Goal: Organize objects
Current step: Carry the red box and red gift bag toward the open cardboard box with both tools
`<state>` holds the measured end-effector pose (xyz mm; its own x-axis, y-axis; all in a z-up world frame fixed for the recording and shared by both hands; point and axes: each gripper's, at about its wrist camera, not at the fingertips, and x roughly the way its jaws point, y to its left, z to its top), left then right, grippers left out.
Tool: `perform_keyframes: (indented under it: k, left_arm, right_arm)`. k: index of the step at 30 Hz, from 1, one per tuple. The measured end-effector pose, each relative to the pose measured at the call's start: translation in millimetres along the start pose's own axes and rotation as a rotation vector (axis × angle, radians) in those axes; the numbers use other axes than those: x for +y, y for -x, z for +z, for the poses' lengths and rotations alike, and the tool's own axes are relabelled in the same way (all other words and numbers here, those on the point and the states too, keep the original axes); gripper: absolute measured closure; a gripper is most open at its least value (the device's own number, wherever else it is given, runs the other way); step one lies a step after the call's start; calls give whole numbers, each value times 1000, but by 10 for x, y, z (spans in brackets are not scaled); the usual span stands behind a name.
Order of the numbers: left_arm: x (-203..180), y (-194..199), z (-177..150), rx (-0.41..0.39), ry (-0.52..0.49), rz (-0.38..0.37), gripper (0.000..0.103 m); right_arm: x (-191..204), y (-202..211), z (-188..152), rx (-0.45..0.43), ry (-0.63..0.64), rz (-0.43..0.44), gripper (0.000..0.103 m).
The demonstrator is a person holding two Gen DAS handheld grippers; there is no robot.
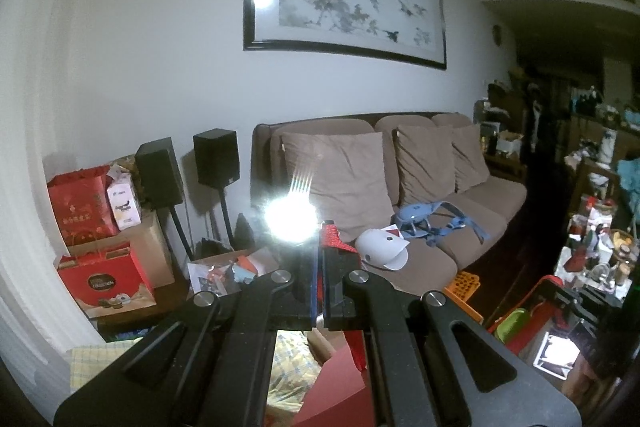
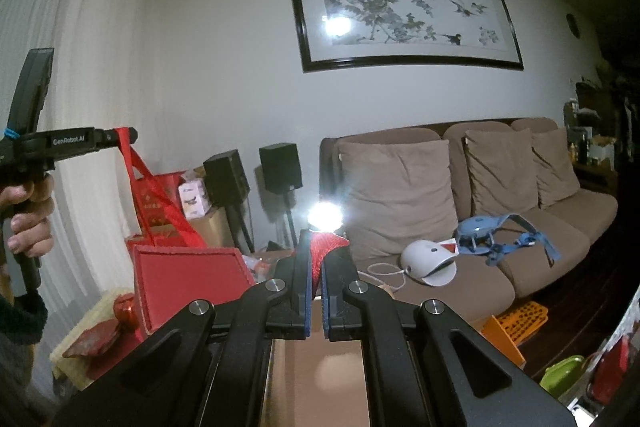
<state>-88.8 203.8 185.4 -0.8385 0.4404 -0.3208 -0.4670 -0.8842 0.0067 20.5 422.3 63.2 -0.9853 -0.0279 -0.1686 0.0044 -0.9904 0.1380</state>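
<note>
The red gift bag (image 2: 188,279) is hung in the air between and below the two tongs, each of its red handles clamped in closed tongs, the left tongs (image 2: 120,138) higher than the right tongs (image 2: 316,255).

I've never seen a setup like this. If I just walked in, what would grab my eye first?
Probably the red gift bag hanging at the left, held up by its red ribbon handles: the left gripper is shut on one handle, the right gripper on another. Next, the big framed ink painting on the white wall above the brown sofa, where a white dome-shaped gadget and blue straps lie on the seat.
</note>
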Motion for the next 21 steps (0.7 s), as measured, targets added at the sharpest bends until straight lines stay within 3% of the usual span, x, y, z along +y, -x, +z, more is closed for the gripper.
perform_keyframes:
  k: [21]
  left_arm:
    - [-110,-98,-29,23,-16,-15,102]
  right_arm:
    - [-183,114,58,-21,-25,-53,101]
